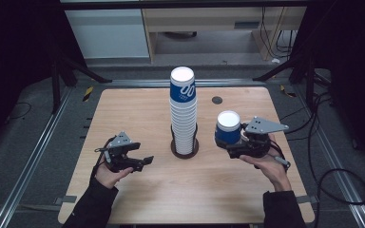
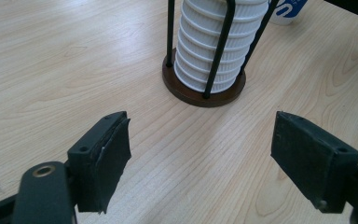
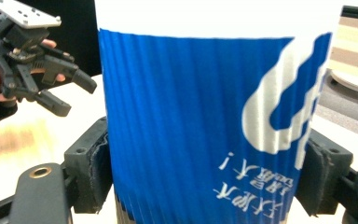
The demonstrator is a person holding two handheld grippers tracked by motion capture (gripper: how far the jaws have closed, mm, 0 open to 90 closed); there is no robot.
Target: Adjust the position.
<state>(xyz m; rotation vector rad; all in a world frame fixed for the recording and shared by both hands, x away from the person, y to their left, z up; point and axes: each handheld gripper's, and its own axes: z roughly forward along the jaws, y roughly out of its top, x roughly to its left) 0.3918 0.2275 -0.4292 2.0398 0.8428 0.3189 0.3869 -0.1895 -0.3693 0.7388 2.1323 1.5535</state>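
— So, how many cups are out on the table [image 1: 138, 199]?

— 1 loose cup [image 1: 228, 128], upside down, blue with a white logo, plus 1 tall stack of cups [image 1: 183, 111] in the middle. The top cup of the stack is blue and the ones beneath show as white ribbed rims; I cannot count them exactly.

— What holds the stack?

— 1 round brown stand [image 2: 204, 91] with thin black upright rods around the cups. 3 rods are visible in the left gripper view.

— And the 2 grippers?

— The right gripper [image 1: 247, 140] is clamped on the loose cup, 1 jaw pressed on each side of it, just right of the stack and apart from it. The left gripper [image 1: 140, 161] holds nothing; its jaws are spread wide, pointing at the stand's base from the left, with bare wood between them.

— Room to move?

— Plenty of bare wood in front of the stack and along the near edge. The left gripper sits well inside the left edge, while the right hand [image 1: 271, 168] is nearer the right edge. 1 small dark disc [image 1: 217, 100] lies behind, near the far edge.
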